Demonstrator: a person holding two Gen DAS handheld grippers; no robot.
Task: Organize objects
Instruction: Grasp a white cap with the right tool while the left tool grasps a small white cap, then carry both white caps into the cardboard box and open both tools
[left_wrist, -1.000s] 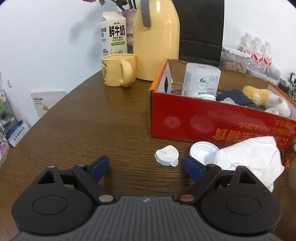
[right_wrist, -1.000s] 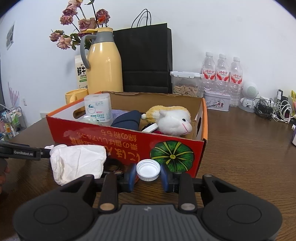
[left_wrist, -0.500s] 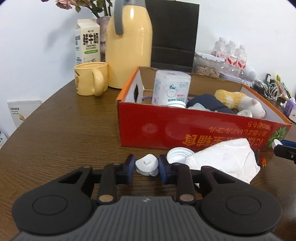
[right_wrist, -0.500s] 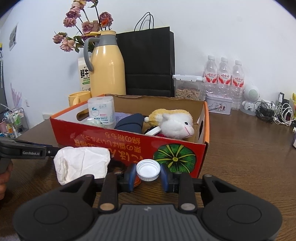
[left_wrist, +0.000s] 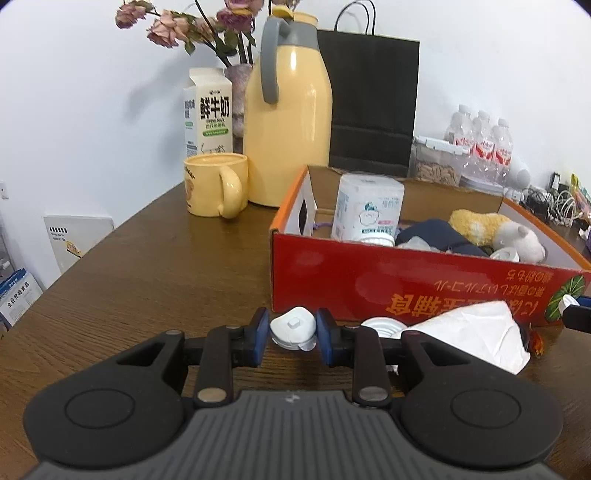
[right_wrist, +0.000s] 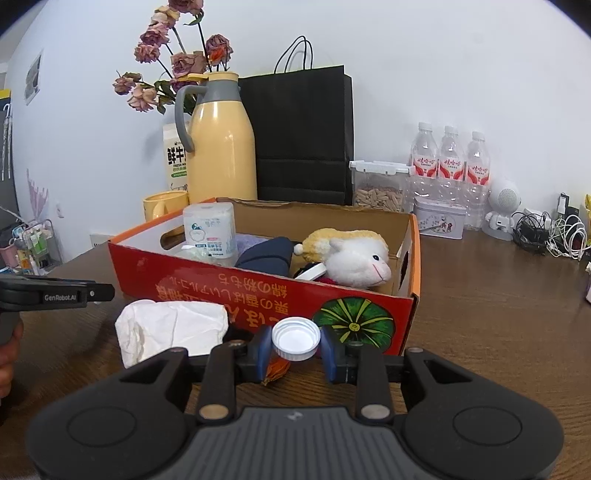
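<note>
Since earlier frame: your left gripper (left_wrist: 291, 334) jaws have just been closing, now pinching small white cap (left_wrist: 293, 328) off table (left_wrist: 147, 273). Cap light, rigid, slick; grip across rim. Right gripper (right_wrist: 295, 345) pinches white bottle lid (right_wrist: 296, 339). Both near red box (left_wrist: 424, 291), crumpled tissue (left_wrist: 472, 332) between.

The milk carton (left_wrist: 209, 112) beside the yellow jug carries large black characters "鲜牛奶" with "FRESH MILK" printed small beneath. The side of the left gripper (right_wrist: 55, 295), seen from the right wrist, reads "GenRobot.AI" in pale letters. The red cardboard box (left_wrist: 424, 291) bears orange Japanese lettering printed upside down, too inverted to read reliably. Labels on the 3 water bottles (right_wrist: 448, 162) are illegible.
</note>
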